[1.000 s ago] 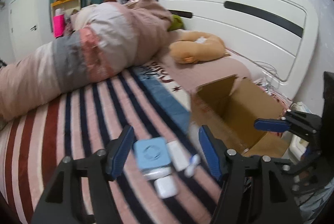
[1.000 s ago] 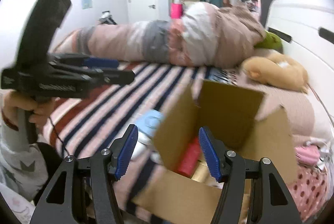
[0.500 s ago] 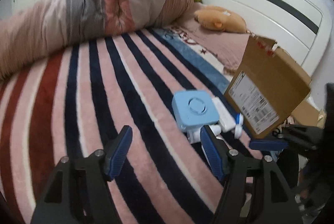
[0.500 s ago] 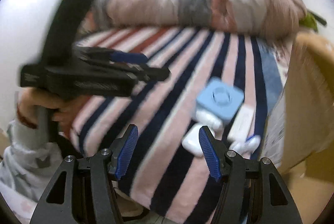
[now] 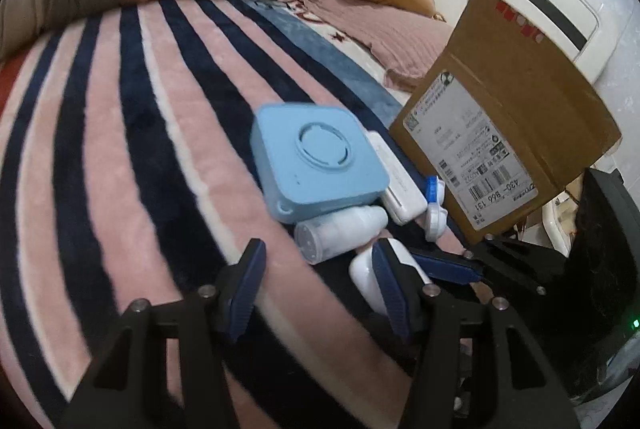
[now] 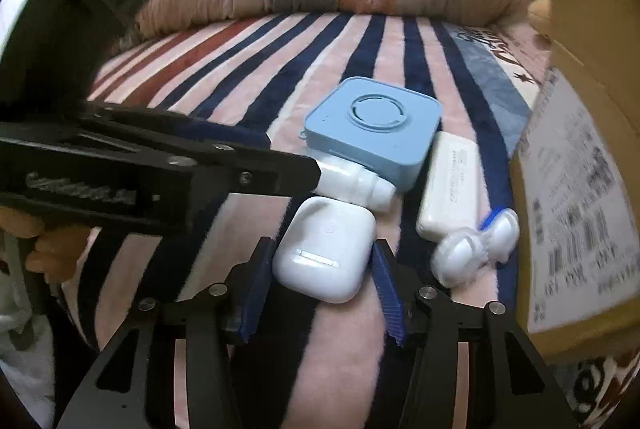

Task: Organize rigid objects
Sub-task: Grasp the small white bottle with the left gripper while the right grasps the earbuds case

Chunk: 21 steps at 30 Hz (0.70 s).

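Both grippers have dropped toward the blue box (image 6: 374,127): right gripper (image 6: 322,283) now straddles the white case (image 6: 326,249) before it, jaws open, ungripped; left gripper (image 5: 316,287) hovers open, empty.

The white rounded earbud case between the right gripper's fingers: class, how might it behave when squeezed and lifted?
The white rounded earbud case looks like rigid glossy plastic, so probably stiff yet slippery. Its curved sides may squirt from the right gripper. Being small, it is likely light.
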Motion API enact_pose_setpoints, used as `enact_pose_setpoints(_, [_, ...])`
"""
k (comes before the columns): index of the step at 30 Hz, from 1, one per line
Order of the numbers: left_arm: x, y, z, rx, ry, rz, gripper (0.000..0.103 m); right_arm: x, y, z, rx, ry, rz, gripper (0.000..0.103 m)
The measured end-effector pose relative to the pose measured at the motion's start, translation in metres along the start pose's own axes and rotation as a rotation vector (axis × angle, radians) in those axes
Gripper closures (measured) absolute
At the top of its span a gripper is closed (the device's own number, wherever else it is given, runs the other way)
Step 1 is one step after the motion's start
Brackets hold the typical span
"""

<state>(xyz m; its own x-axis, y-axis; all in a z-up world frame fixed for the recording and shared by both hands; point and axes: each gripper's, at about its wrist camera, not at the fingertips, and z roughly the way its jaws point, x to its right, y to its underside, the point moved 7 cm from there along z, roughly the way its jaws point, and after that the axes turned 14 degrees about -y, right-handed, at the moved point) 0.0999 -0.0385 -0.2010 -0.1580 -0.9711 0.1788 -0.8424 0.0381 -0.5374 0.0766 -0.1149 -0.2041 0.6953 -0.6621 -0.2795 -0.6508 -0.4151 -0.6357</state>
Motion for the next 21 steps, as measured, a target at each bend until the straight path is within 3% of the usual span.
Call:
enact_pose_setpoints(4, [0.009, -0.004, 0.007, -0.010, -0.008, -0.005, 0.050, 0.001, 0.013, -0.013, -0.006, 0.012, -0.025, 0.058])
enact_pose_setpoints(11, [0.027, -0.011, 0.023, -0.021, -0.086, 0.002, 0.031, 0.004, 0.019, -0.015, 0.005, -0.011, -0.015, 0.061])
enact_pose_setpoints(16, [0.028, -0.012, 0.028, -0.008, -0.171, -0.032, 0.033, 0.004, 0.018, -0.013, 0.011, -0.004, -0.025, 0.061])
enact_pose_setpoints(18, [0.026, -0.011, 0.028, -0.004, -0.210, -0.016, 0.044, 0.004, 0.018, -0.013, 0.015, 0.000, -0.026, 0.061])
enact_pose_setpoints(21, [0.022, -0.010, 0.025, 0.000, -0.198, -0.015, 0.044, 0.001, 0.019, -0.014, 0.019, 0.005, -0.019, 0.060])
